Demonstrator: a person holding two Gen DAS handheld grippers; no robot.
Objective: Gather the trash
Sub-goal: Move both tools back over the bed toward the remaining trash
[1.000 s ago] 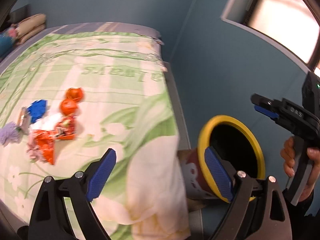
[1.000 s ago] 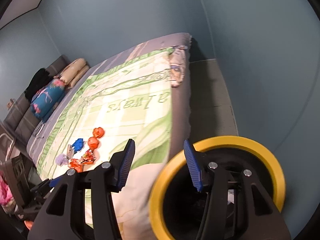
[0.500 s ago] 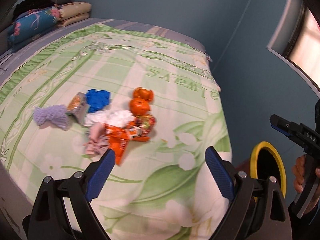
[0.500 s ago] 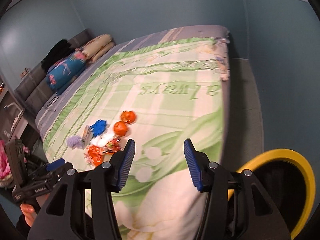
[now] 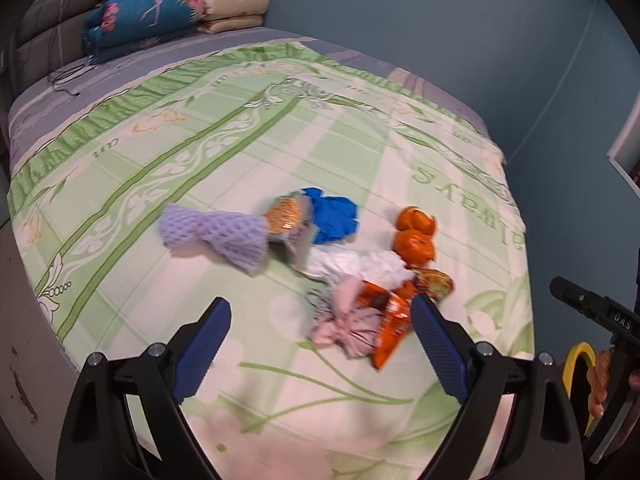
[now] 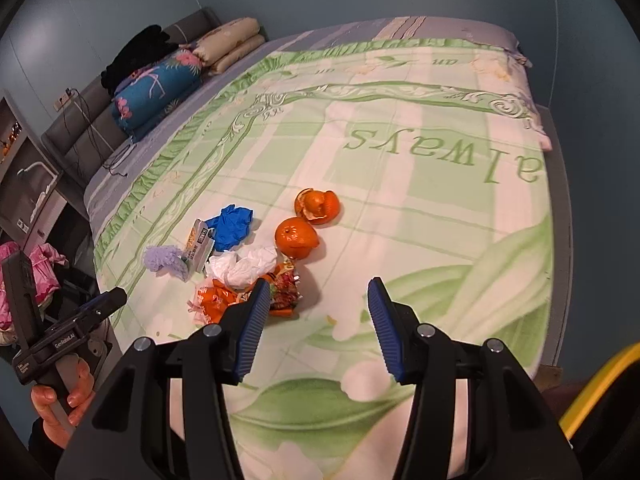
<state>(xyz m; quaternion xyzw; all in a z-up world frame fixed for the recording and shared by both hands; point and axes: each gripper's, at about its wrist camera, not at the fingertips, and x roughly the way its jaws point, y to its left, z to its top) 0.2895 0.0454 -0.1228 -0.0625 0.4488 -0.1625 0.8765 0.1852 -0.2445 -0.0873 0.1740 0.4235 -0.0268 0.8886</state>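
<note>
- A second ago both my views were filled by the yellow-rimmed bin (image 5: 576, 364) down beside the bed (image 6: 400, 168); now the whole trash pile sits in front of me on the green quilt, near the bed's near edge. I read that as the swing from bin to pile being done and the first pick coming up.
- My left gripper (image 5: 320, 332) stands wide and empty above the quilt, its right pad just beside the pink crumpled tissue (image 5: 348, 328) and the orange wrapper (image 5: 390, 320).
- Leftmost in the pile lies the purple foam net (image 5: 216, 232), then a snack packet (image 5: 288, 220) against the blue glove (image 5: 332, 218), with white tissue (image 5: 352, 264) below them.
- At the pile's right end sit the orange peel (image 6: 316, 206) and the whole-looking mandarin (image 6: 296, 238), touching or nearly so.
- My right gripper (image 6: 316, 320) is half open and holds nothing; its left pad hangs over the shiny candy wrapper (image 6: 284, 292).
- The bin is now only a yellow sliver at the right edge of both views, beyond the bed's corner.
</note>
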